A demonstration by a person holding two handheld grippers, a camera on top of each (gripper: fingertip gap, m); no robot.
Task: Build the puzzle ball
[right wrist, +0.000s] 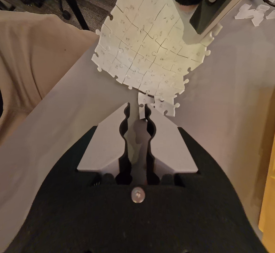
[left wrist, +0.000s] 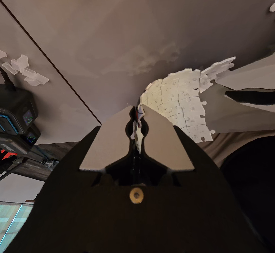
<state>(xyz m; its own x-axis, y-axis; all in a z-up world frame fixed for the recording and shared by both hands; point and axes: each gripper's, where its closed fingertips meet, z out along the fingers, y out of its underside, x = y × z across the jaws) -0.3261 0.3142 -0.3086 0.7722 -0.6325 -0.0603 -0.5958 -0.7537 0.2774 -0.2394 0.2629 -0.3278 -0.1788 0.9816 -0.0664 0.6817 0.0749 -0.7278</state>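
A grey tabletop (left wrist: 134, 30) fills the left wrist view, crossed by a thin dark seam (left wrist: 52, 64). At its left edge sit two black power units with lit displays (left wrist: 17, 111). In the right wrist view, beige cloth (right wrist: 37, 49) lies left, black chair legs and castors (right wrist: 67, 0) stand on the floor behind, and a yellow object (right wrist: 267, 186) shows at the right edge.

lighting dim and warm throughout. pale grey surface (right wrist: 62, 111) extends ahead of both grippers, with a dark seam (left wrist: 49, 58) running diagonally left of the left gripper. dark patterned carpet (right wrist: 95, 6) lies beyond the surface edge, ahead-left of the right gripper, carrying black chair bases with castors (right wrist: 65, 13). a yellow panel (right wrist: 267, 186) stands at far right.
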